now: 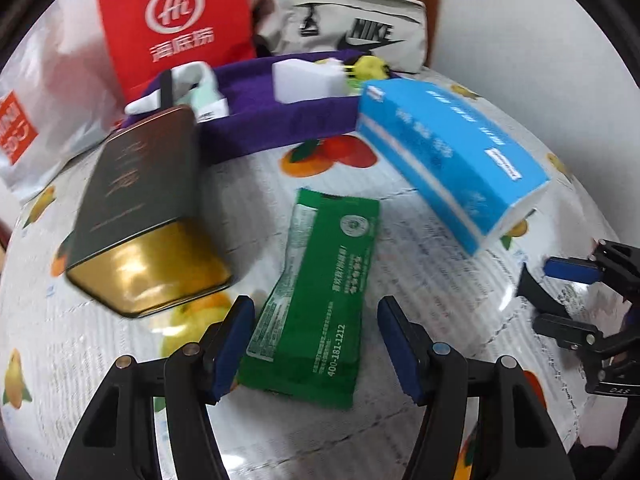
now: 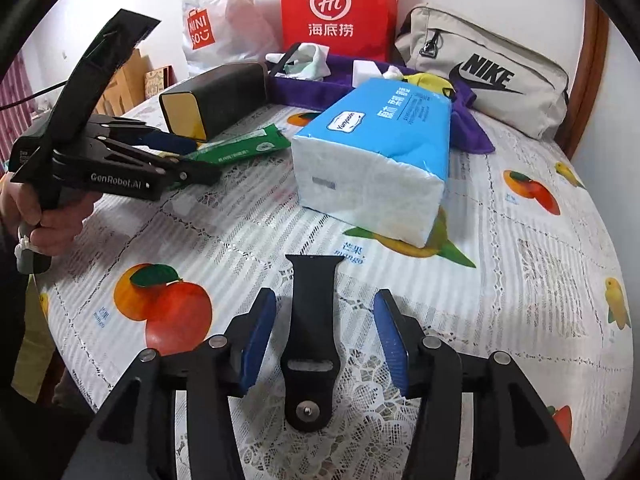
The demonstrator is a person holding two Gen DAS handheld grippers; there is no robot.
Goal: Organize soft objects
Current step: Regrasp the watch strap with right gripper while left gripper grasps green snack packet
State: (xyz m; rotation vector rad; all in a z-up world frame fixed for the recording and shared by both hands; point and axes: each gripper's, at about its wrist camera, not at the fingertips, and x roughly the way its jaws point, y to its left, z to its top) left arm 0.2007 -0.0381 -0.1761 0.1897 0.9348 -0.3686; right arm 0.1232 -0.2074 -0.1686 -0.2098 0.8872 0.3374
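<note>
Looking down the left wrist view, I see my left claw (image 1: pixel 316 344) spread wide over the green sachet (image 1: pixel 316 292), which lies flat on the fruit-print table (image 1: pixel 420 280) in the lower centre, its pads not touching it. In the right wrist view my right claw (image 2: pixel 325 338) stands parted around the black watch strap (image 2: pixel 310 344) at lower centre, pads clear of it. Beyond, the blue tissue pack (image 2: pixel 380 160) sits mid-frame, the purple tray (image 2: pixel 304 88) of soft items behind it.
</note>
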